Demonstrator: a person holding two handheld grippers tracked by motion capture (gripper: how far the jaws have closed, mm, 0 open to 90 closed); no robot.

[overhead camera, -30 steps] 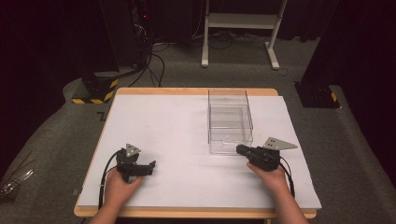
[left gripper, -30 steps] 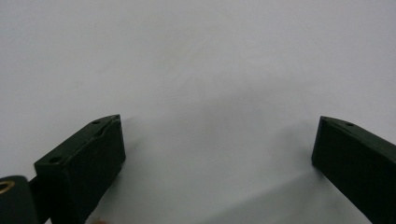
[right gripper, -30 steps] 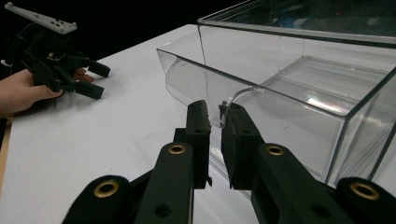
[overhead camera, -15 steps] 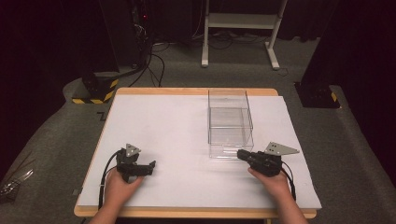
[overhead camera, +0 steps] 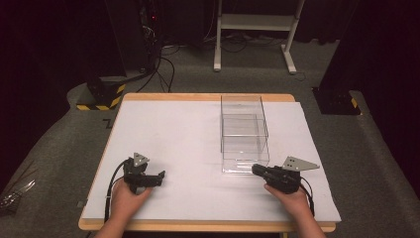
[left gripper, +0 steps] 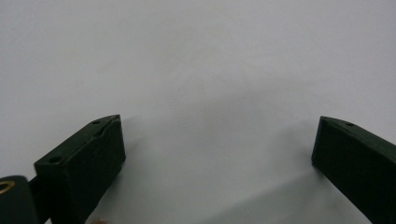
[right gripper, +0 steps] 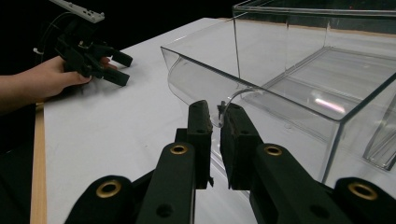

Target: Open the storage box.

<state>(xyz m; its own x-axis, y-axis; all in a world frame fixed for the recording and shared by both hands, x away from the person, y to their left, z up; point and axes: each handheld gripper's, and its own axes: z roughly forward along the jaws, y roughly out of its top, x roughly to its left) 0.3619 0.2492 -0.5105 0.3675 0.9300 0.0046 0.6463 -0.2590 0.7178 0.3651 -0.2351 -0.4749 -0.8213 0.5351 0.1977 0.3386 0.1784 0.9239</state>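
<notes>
In the high view a clear plastic box (overhead camera: 243, 133) stood right of centre on the white table (overhead camera: 178, 129). The right gripper (overhead camera: 258, 170), at lower right, had its jaws nearly pressed together at the box's near lower corner (right gripper: 219, 112). The left gripper (overhead camera: 157, 177), lower left and well apart from the box, rested with jaws spread wide.

Two tools at our edge of the table, a box ahead of the right one

We see the left tool (overhead camera: 159, 176) resting low on the table (overhead camera: 188, 134), well apart from the right tool (overhead camera: 256, 170), which sits at the near wall of the clear box (overhead camera: 244, 133). From the right tool (right gripper: 215, 122), the box (right gripper: 299, 79) stands just ahead and to its right, and the left tool (right gripper: 119, 67) lies far off to its left.
</notes>
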